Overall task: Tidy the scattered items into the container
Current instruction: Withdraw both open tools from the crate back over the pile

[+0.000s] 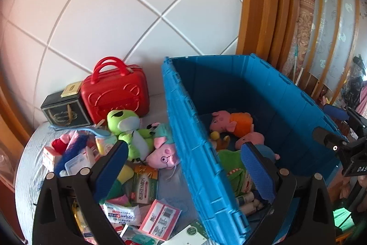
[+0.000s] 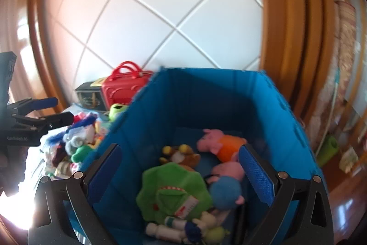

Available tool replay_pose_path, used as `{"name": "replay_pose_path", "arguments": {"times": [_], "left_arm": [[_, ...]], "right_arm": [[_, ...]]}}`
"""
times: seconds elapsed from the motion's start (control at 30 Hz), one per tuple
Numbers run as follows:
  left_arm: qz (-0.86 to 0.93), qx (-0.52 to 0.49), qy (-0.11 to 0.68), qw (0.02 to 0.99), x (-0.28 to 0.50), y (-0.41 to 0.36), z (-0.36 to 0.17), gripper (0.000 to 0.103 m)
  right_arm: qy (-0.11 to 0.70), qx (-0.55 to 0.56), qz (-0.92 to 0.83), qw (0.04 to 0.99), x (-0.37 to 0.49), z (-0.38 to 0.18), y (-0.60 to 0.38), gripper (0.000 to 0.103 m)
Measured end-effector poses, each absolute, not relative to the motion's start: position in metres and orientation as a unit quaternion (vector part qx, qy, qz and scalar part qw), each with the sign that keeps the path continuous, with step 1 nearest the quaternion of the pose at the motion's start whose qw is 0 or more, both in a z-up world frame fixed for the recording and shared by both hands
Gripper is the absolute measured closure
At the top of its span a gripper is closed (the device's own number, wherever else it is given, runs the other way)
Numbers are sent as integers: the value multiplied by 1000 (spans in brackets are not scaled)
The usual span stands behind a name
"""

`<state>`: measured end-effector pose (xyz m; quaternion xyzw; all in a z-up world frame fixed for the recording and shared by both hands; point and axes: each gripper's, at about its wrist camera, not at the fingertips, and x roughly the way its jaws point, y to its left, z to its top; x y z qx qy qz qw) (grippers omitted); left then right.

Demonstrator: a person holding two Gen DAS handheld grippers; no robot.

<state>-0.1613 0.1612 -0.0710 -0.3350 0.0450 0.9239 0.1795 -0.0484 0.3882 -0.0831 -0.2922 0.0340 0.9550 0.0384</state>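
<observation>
Straddling the near wall of the blue bin (image 1: 195, 153), the left gripper (image 1: 183, 160) has its jaws spread and empty; toys (image 1: 133, 137) lie scattered beside the bin. Right view, blurred: right gripper (image 2: 181, 164) spread, apparently empty, above the binned toys (image 2: 174, 190).

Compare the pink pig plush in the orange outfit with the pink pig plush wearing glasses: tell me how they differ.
The orange-outfit pig lies inside the blue bin; the glasses pig is still outside it, among the scattered items beside the green frog plush. The first wears orange; the second wears pale teal and has wire glasses. Both are pink pig plushes lying down, and neither is held.
</observation>
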Motion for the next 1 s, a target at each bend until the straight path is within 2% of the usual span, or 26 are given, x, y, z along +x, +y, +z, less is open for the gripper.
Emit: {"name": "replay_pose_path", "arguments": {"times": [0.4,0.63,1.0], "left_arm": [[917,-384,12,111,-145,-8,-113,3],[903,-421,29,75,-139,-94,-159,3],[868,-495,32,33,-132,-205,-254,3]], "right_arm": [[6,-306,952,-23,-78,-80,248,0],[-12,-324,945,-45,-97,-90,172,0],[-25,-377,923,-73,-125,-154,77,0]]}}
